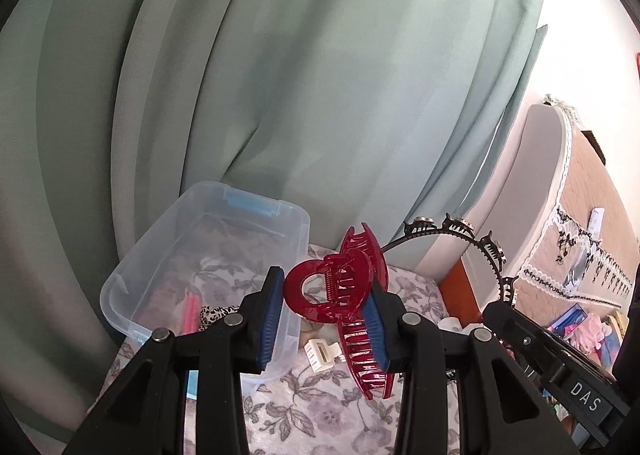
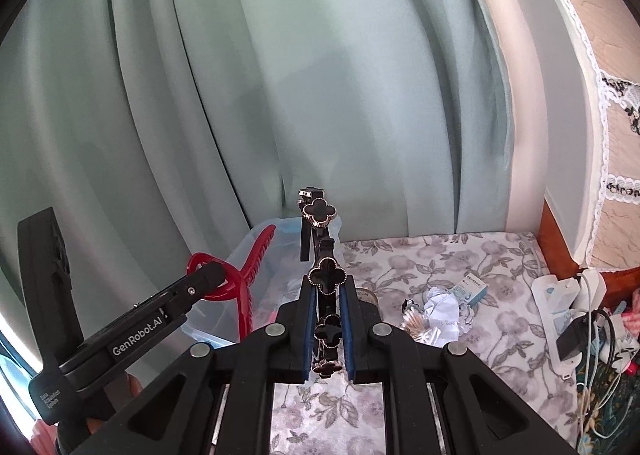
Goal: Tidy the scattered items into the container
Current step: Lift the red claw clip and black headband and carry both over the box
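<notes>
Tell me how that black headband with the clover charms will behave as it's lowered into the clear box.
The black headband, pinched at one spot by the right tongs, is a thin open arc, so it probably flexes and may swing. It looks light. Its charms and small teeth could snag the clear box rim or the red claw clip.

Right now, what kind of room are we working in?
Most likely a bedroom at home. A long green curtain hangs behind a surface covered with a floral cloth, and a padded, lace-trimmed headboard stands to the right. Hair accessories suggest a dressing spot.
</notes>
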A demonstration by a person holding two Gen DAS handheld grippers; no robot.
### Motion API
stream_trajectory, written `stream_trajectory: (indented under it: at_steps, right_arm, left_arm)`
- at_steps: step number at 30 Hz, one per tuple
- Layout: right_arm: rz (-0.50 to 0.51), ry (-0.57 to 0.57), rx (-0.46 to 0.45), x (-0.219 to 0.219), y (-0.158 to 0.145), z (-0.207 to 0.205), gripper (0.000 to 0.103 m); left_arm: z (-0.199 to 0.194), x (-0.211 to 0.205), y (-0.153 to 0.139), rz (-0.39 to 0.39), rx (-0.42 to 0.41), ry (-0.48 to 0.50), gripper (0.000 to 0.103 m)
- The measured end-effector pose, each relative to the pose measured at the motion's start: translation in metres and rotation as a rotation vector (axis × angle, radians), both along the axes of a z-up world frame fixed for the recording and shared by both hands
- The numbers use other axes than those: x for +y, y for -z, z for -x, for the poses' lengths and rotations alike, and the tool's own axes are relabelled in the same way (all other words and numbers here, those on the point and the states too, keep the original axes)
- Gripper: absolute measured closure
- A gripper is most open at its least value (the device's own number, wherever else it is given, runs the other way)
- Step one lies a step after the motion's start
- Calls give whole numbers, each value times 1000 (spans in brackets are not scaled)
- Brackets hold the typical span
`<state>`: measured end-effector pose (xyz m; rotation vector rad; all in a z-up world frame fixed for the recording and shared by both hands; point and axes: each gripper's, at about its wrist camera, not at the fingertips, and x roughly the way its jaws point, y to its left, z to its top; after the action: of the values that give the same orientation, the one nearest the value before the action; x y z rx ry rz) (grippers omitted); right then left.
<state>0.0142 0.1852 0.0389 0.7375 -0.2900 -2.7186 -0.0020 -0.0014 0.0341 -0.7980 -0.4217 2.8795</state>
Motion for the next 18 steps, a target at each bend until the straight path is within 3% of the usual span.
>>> stream_trajectory:
  at_steps: [18]
  right_arm:
    - [-49, -130, -3, -67, 8, 30, 90]
  left_arm:
    - [12, -78, 13, -72, -11, -123, 63]
